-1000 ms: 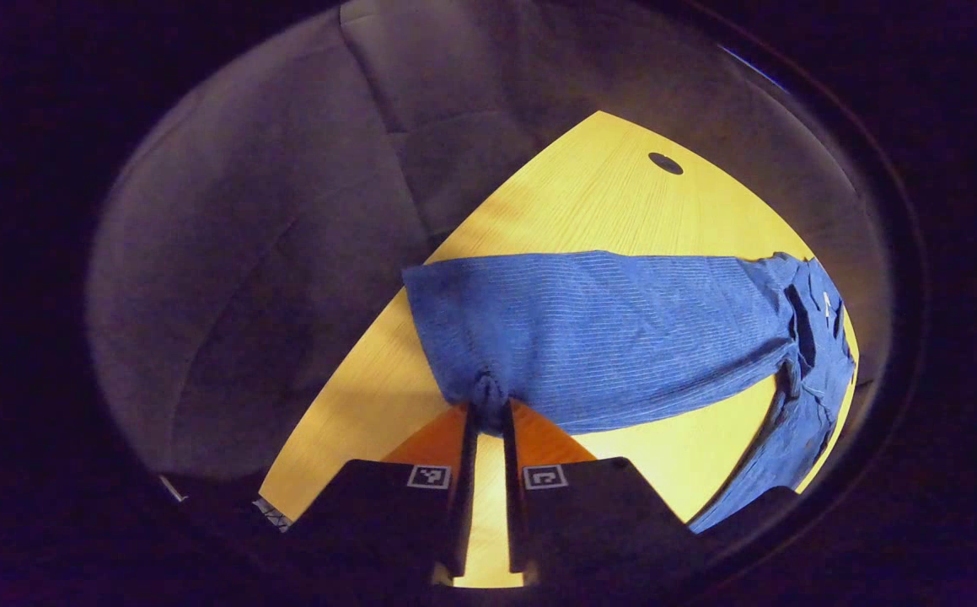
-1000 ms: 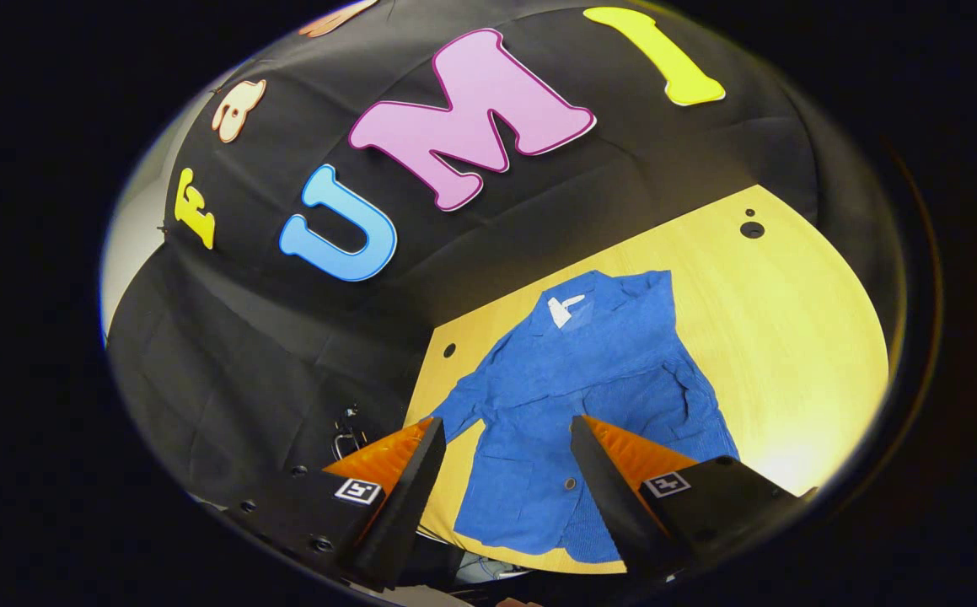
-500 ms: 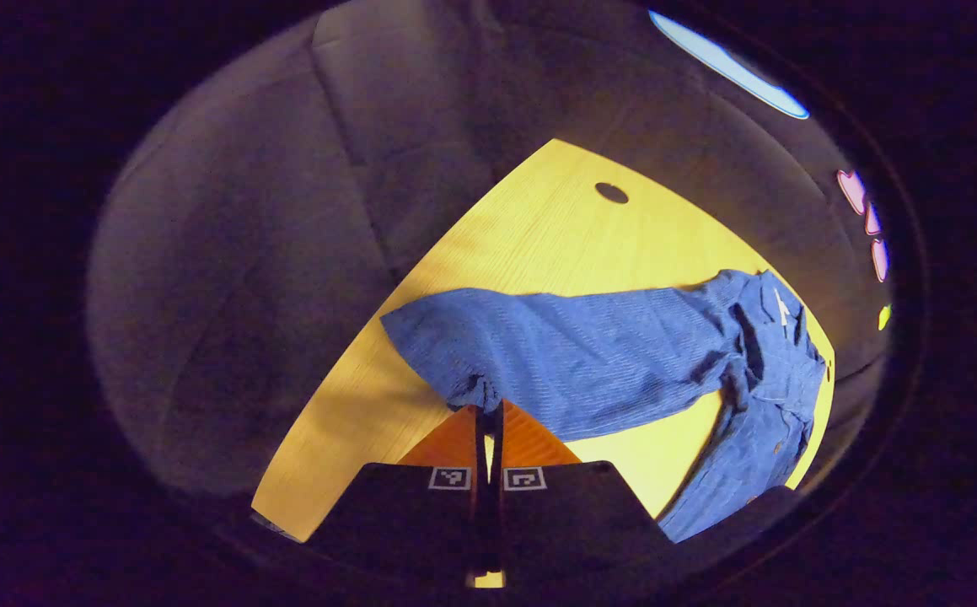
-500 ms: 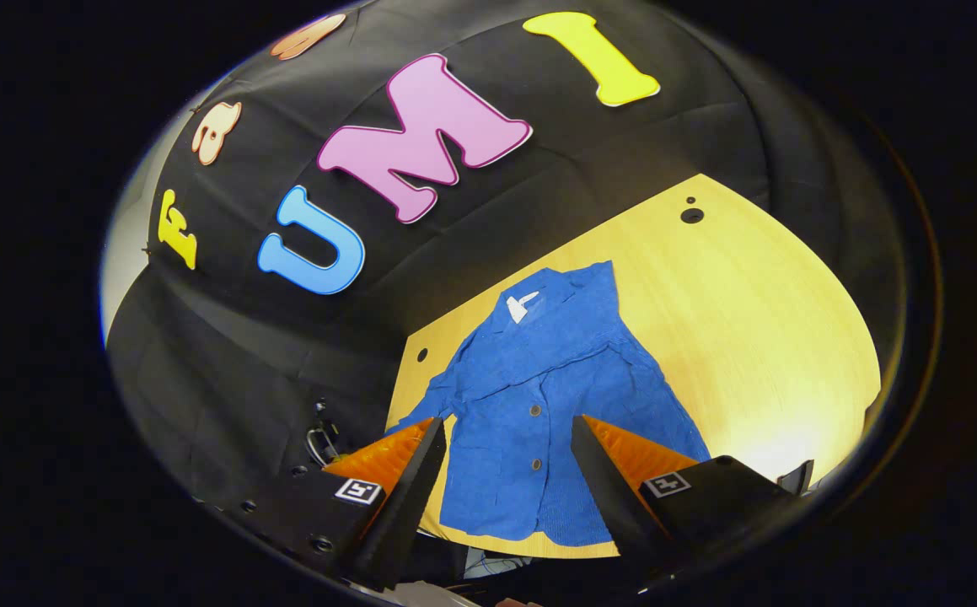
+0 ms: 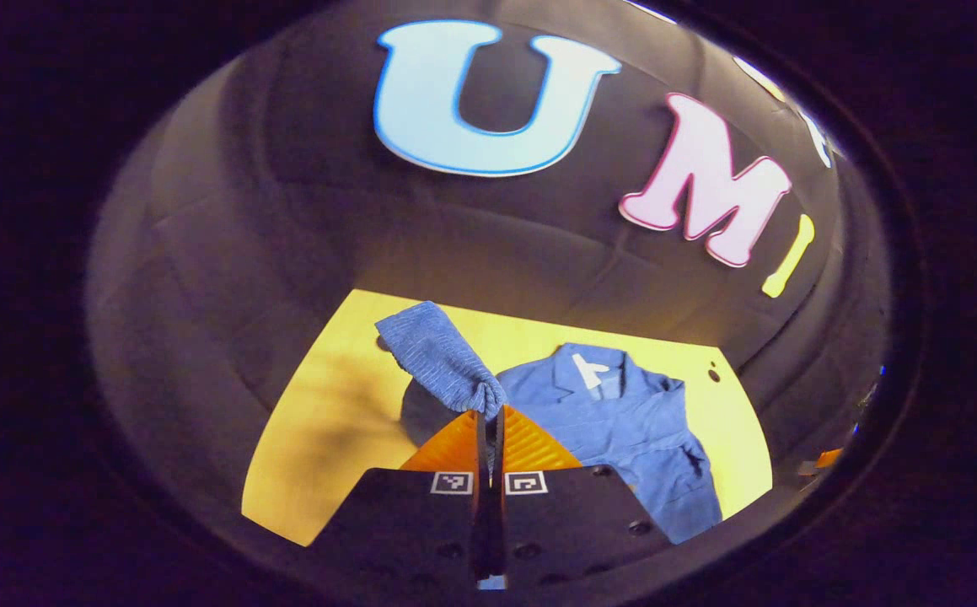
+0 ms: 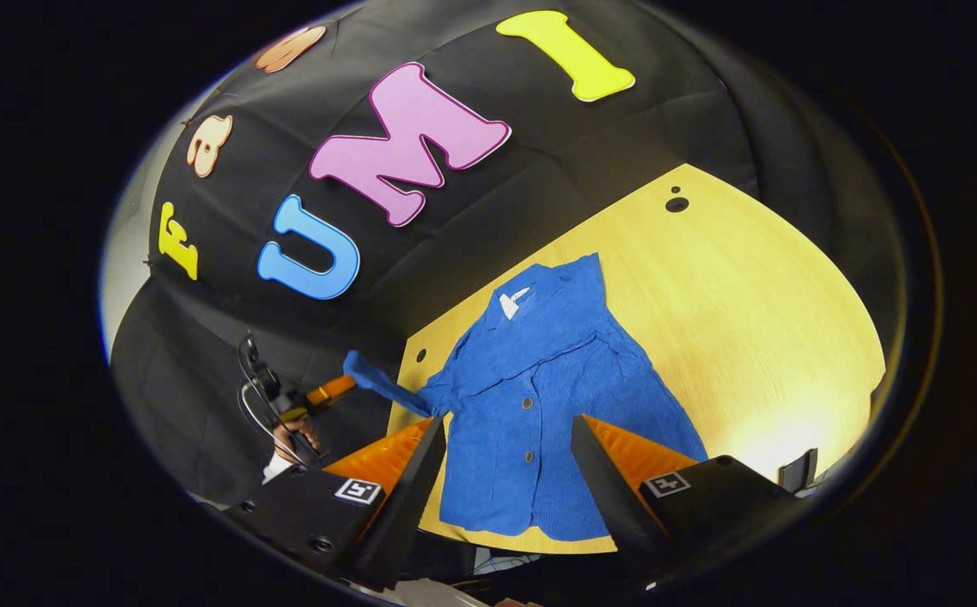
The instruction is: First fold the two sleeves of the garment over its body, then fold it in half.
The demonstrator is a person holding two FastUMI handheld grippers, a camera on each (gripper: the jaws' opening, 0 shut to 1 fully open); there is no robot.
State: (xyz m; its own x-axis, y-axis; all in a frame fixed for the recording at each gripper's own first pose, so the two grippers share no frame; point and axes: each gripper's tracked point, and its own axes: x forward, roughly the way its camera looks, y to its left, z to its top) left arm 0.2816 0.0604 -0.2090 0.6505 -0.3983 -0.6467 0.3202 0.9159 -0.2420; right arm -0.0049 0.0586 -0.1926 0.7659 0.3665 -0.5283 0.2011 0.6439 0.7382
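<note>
- Blue ribbed cloth, probably a kind of corduroy, makes the garment [image 6: 539,379]; I judge it soft, light and limp, so it hangs and creases wherever it has no support.
- Such cloth does not slip much between the fingers, but a thin pinch can pull out if the sleeve [image 5: 442,358] is tugged hard.
- Good places to hold it, in my opinion, are the cuff end of each sleeve for the first folds, and later the two corners of the hem for the fold in half.
- Left gripper [image 5: 491,415] has its jaws pressed together on the cuff end of one sleeve and holds it raised above the table [image 5: 328,421]; in the right gripper view this sleeve stretches out from the shoulder past the table edge.
- Right gripper [image 6: 505,438] has its jaws spread wide with nothing between them, above the lower part of the garment.
- Garment lies face up on the yellow wooden table, collar toward the booth wall, with a white tag [image 6: 512,302] at the neck and dark buttons down the front.
- Its other sleeve looks already laid over the body, though I cannot tell this surely.
</note>
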